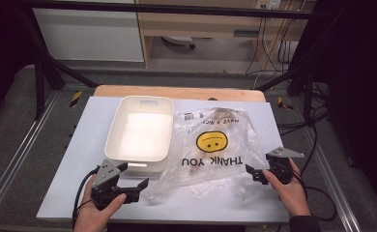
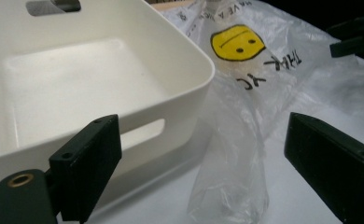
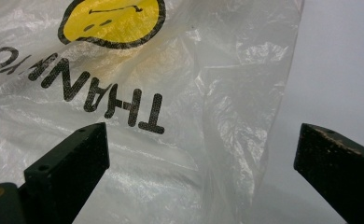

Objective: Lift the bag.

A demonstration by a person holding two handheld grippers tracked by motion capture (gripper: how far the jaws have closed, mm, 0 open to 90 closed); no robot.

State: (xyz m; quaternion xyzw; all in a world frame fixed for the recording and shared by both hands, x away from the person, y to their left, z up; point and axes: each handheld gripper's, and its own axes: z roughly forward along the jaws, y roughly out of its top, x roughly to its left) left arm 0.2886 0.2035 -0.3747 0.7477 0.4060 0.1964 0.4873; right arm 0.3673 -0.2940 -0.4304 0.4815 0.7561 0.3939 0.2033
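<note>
A clear plastic bag [image 1: 215,145] printed with a yellow smiley face and "THANK YOU" lies flat on the white table, just right of a white plastic bin [image 1: 114,130]. My left gripper [image 1: 132,175] hovers at the bag's near-left corner, open. In the left gripper view a twisted strip of the bag [image 2: 231,186] lies between the wide-apart jaws of that gripper [image 2: 201,126], untouched by either pad. My right gripper [image 1: 256,166] is at the bag's right edge, open. In the right gripper view the bag's edge [image 3: 171,70] lies beneath its spread jaws [image 3: 203,130], with no pad touching it.
The bin [image 2: 77,84] is empty, with a handle slot in its near wall. Bare white tabletop [image 3: 339,60] lies right of the bag. A wooden board edge [image 1: 177,92] runs behind the table; black frame bars and cables stand at the far sides.
</note>
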